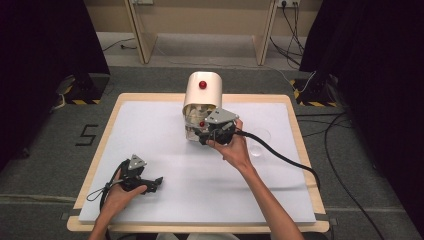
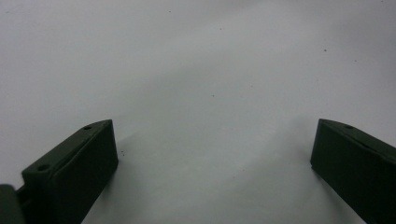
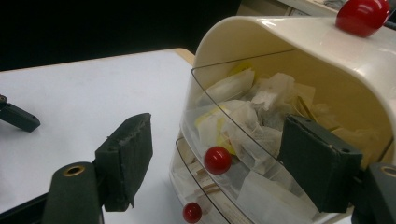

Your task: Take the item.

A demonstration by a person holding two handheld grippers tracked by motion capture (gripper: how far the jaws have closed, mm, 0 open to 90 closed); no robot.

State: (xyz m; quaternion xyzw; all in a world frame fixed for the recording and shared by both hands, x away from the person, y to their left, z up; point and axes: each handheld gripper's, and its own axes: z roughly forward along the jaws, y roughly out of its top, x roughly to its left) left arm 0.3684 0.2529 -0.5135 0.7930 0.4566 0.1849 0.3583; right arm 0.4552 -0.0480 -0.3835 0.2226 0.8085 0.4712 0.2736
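Nearest the person, the left gripper point(image 1: 156, 182) rests low on the white sheet of the bench point(image 1: 150, 130), held in the left hand point(image 1: 120, 195) at the front-left, with its cable looping out beside it; in the left gripper view its two black jaws stand wide apart over bare white surface, holding nothing. Farther in, past the middle of the bench, the right hand point(image 1: 235, 147) carries the right gripper point(image 1: 204, 135) up to the front of a cream container point(image 1: 202, 92) with a rounded hood — its thick black cable trails off toward the right edge. In the right gripper view the jaws are open, one on each side of the upper clear drawer point(image 3: 243, 140), and the red knob point(image 3: 217, 159) on that drawer sits in the gap between them, untouched. The drawer is tilted out and packed with pale paper sachets. Below it a second drawer shows a smaller red knob point(image 3: 192, 212). A larger red ball point(image 3: 362, 16) sits on top of the hood. Just right of the container, a clear cup point(image 1: 259, 140) stands on the sheet.
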